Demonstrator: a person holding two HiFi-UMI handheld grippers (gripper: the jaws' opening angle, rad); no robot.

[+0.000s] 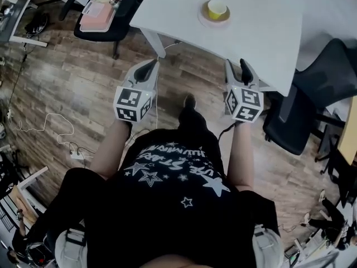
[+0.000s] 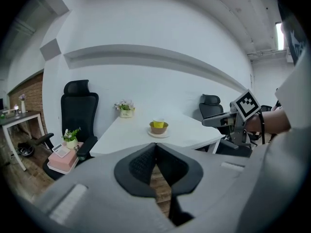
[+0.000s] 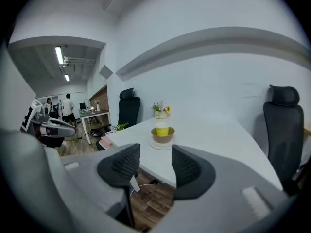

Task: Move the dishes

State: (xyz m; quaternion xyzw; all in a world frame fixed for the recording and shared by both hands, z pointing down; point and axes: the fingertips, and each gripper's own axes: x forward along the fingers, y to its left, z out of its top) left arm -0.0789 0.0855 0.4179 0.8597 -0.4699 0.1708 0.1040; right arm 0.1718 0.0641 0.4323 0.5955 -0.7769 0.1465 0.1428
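Dishes [image 1: 217, 11] sit well inside table [image 1: 268, 38] edges.

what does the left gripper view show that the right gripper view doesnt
Only the left gripper view: the right tool from the side, and the left tool's own jaws, together. Only the right gripper view: a standing person, ceiling lights, and the right tool's own jaws, apart and empty. Both: the table, the cup in its bowl on a plate, and the flower pot.
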